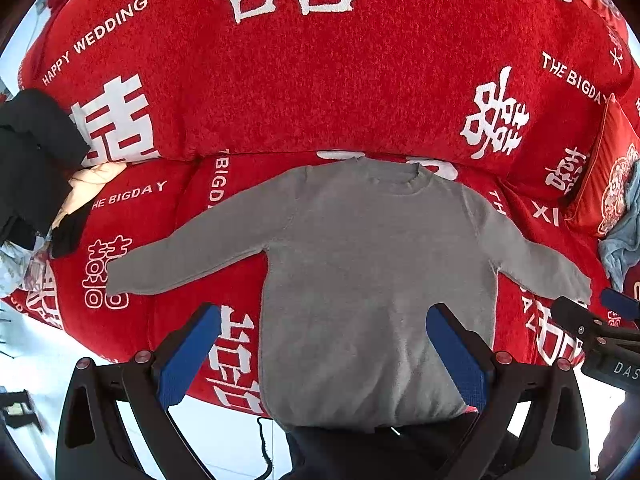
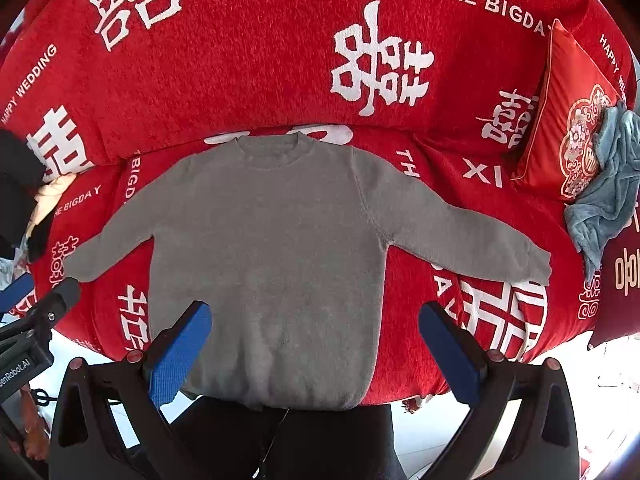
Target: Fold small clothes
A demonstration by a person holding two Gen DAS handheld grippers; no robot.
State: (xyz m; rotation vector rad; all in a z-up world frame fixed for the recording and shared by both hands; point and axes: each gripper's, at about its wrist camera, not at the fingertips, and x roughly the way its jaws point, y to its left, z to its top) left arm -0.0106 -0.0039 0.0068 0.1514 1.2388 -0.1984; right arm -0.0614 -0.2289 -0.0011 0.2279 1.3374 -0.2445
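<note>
While spread flat and face-up, grey knitted long-sleeved sweater (image 1: 372, 276) lies on red sofa seat with white wedding lettering (image 1: 168, 320), neckline toward the backrest, hem hanging just over the front edge. Both sleeves stretched outward toward the left and right ends of the seat, no crease or fold anywhere. Judged from that: laid out and smoothed, folding itself not yet begun; sleeves and body all left to do.

Left gripper (image 1: 324, 346) hovering above the lower body of the sweater, blue-padded fingers (image 1: 188, 356) spread wide, holding nothing. Right gripper (image 2: 316, 344) likewise above the hem area, fingers (image 2: 450, 350) spread, empty.

Further out: dark and cream clothes heaped (image 1: 36, 160) at the seat's left end, crumpled blue-grey cloth (image 2: 604, 184) against red embroidered cushion (image 2: 568, 120) at the right end.
</note>
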